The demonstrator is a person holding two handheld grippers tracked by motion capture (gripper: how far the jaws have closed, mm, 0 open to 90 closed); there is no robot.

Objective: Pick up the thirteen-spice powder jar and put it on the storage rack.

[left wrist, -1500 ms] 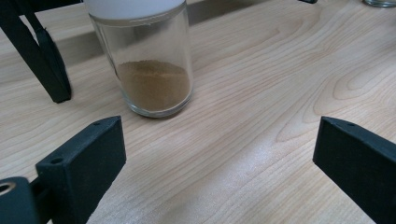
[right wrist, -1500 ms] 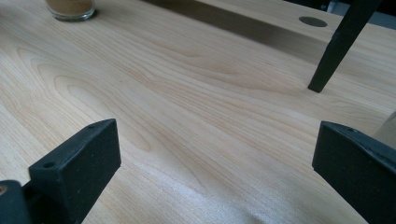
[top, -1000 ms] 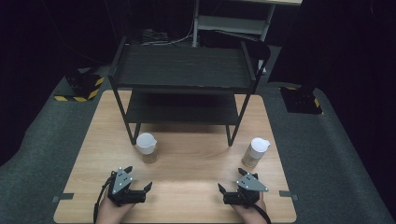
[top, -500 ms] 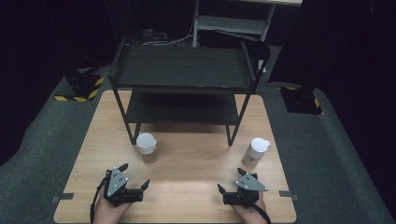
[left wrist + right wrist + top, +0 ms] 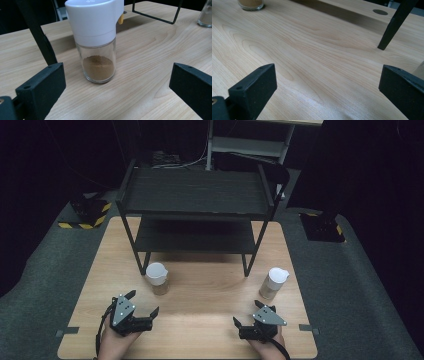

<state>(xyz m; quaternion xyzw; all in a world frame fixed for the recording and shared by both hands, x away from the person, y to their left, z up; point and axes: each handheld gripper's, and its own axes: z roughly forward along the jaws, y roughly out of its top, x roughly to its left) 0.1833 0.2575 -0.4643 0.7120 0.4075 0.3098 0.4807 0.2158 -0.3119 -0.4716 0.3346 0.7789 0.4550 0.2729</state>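
Observation:
Two glass shakers with white caps and brown powder stand on the wooden table. The left shaker (image 5: 157, 278) is in front of the rack's left leg, the right shaker (image 5: 274, 283) by the right leg. My left gripper (image 5: 143, 302) is open near the front edge, just short of the left shaker. In the left gripper view that shaker (image 5: 98, 67) stands upright a little beyond the left gripper (image 5: 116, 72), nearer its left jaw, with the other shaker (image 5: 206, 15) far right. My right gripper (image 5: 246, 312) is open and empty, front-left of the right shaker. In its own view the right gripper (image 5: 327, 77) faces bare wood.
A black two-tier rack (image 5: 195, 195) stands on the back half of the table (image 5: 210, 340); one of its legs (image 5: 394, 25) shows in the right gripper view, and the left shaker's base (image 5: 250, 4) at top left. Grey carpet surrounds the table.
My left gripper has shifted a little and turned its jaws more toward the left shaker. The right gripper and both shakers have stayed put.

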